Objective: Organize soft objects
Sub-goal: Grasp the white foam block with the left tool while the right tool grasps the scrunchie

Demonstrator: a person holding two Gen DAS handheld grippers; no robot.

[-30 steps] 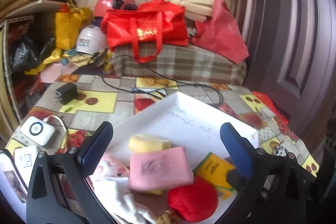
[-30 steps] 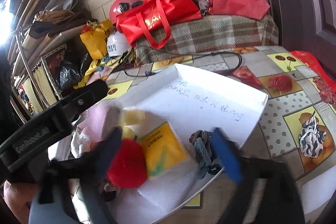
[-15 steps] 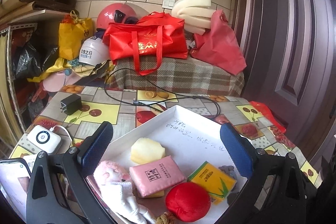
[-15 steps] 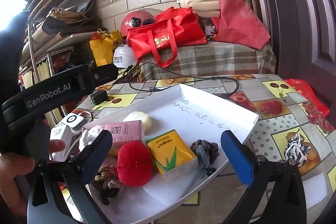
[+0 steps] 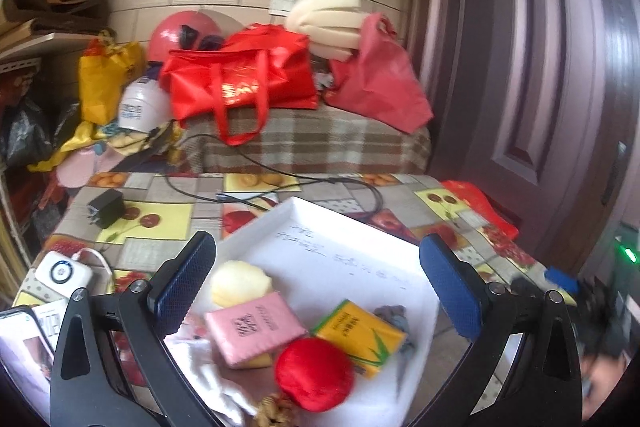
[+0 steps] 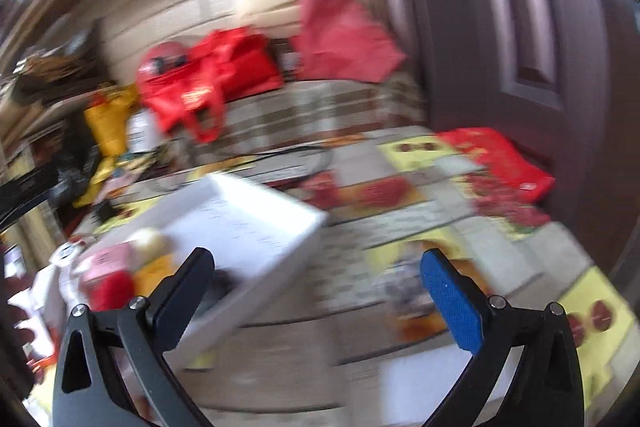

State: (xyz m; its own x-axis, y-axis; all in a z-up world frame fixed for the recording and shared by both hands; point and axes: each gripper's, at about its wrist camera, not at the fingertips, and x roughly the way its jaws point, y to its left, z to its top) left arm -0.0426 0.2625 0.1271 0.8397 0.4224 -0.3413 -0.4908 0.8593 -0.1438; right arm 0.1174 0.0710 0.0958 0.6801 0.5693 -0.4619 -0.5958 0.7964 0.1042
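Since a moment ago the right hand-held gripper (image 6: 316, 291) has swung away from the white tray (image 6: 256, 227) toward the bare right side of the tabletop (image 6: 400, 211), so its view is smeared with motion; its jaws stand wide apart with nothing between them; the left hand-held gripper (image 5: 316, 287) has lifted a little and hangs over the tray (image 5: 360, 243), jaws likewise spread and empty.

The tabletop (image 5: 160, 223), covered in a fruit-patterned cloth, carries the tray near its front edge; the tray's far half is bare apart from some handwriting; the soft things are gathered in its near part.

Largest there is a white cloth (image 5: 216, 383) bunched at the near left corner; next a pink tissue pack (image 5: 256, 327) toward the middle, lying partly on something yellow; to its right a yellow tissue pack (image 5: 360, 337), tilted, touching a red plush ball (image 5: 314, 373) in front of it; behind the pink pack a pale yellow sponge (image 5: 240, 283); a grey knotted cord (image 5: 394, 315) peeks out at the yellow pack's right side; a small tan braided knot (image 5: 276, 409) lies at the near edge under the ball.

In the right wrist view a small patterned object on the cloth ahead of the jaws is too blurred to identify.

On the tabletop's left edge sit a white power bank (image 5: 66, 273) and a black charger (image 5: 106, 213).
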